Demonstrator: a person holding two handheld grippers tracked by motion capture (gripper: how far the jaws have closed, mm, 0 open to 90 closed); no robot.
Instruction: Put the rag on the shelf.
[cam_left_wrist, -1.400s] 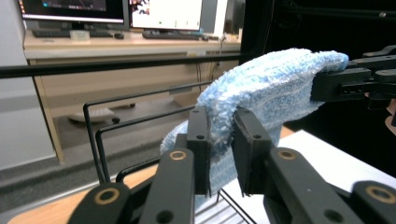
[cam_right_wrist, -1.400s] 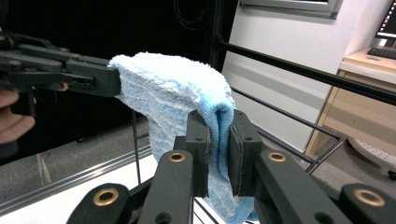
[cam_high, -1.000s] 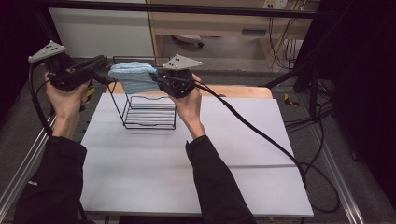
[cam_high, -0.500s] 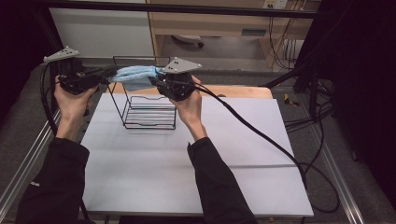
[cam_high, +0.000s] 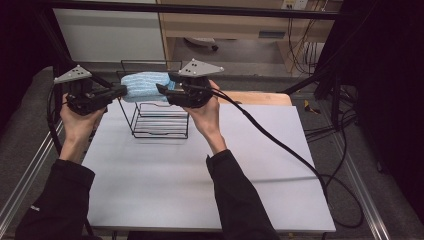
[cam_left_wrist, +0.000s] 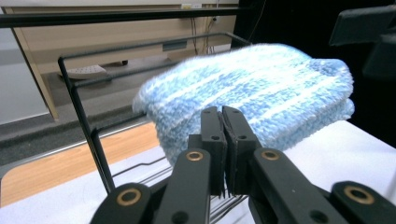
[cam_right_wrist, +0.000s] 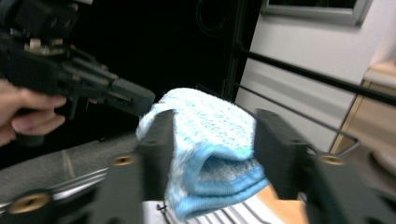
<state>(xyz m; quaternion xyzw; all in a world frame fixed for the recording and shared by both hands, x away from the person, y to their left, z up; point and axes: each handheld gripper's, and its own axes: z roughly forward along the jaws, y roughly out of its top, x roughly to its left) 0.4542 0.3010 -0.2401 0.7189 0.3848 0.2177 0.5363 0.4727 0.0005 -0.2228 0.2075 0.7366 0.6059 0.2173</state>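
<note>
A folded, fluffy light-blue towel (cam_high: 145, 85) (cam_left_wrist: 261, 88) (cam_right_wrist: 205, 135) lies across the top rim of a black wire rack (cam_high: 160, 125) (cam_left_wrist: 79, 107) at the back of the white table (cam_high: 250, 165). My right gripper (cam_high: 162, 90) (cam_right_wrist: 215, 116) is at the towel's right end. Its jaws have just been opening and stand on either side of the fold, and the far pad is clear of the cloth. My left gripper (cam_high: 122, 91) (cam_left_wrist: 224, 112) is at the towel's left end, jaws shut together with nothing visible between them, tips against the pile.
A wooden board (cam_high: 260, 97) lies along the table's back edge behind the rack. The right gripper's black cable (cam_high: 280, 145) trails across the table to the right. A black frame bar (cam_high: 200, 9) runs overhead at the back. Bare table surface lies in front of the rack.
The left hand has come right and down to the towel's left end. The towel has sunk onto the rack's top. The right jaws have spread apart around it.
</note>
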